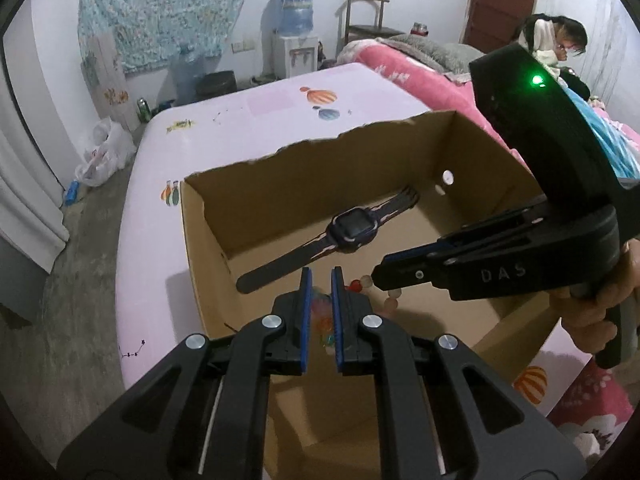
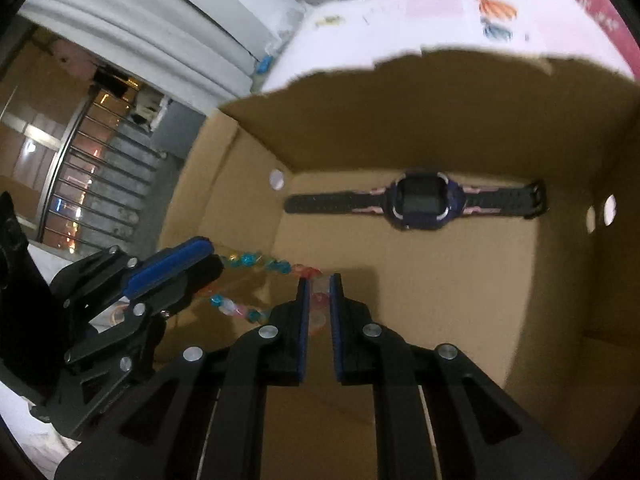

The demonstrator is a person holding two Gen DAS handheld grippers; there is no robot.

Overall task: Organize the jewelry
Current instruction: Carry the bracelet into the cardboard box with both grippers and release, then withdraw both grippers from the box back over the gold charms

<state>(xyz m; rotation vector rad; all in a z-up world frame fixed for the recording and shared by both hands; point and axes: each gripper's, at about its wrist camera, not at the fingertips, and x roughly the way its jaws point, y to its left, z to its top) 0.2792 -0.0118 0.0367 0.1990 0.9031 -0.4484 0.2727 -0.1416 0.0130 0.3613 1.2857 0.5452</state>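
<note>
A bracelet of coloured beads point(image 2: 256, 261) hangs stretched between both grippers above the floor of an open cardboard box point(image 1: 200, 240). My left gripper point(image 1: 320, 280) is shut on one part of it, with beads point(image 1: 323, 312) showing between its blue pads. My right gripper point(image 2: 319, 280) is shut on the pink beads at the other part. In the left wrist view the right gripper point(image 1: 376, 274) reaches in from the right, held by a hand point(image 1: 600, 304). A dark smartwatch point(image 1: 352, 232) with pink-trimmed straps lies flat on the box floor, beyond the bracelet.
The box stands on a pale pink table point(image 1: 248, 128) printed with balloons. Its far wall has a torn top edge and its side walls have small holes. A person point(image 1: 560, 40) sits at the back right by a pink bed. Grey floor with plastic bags point(image 1: 104, 152) lies left.
</note>
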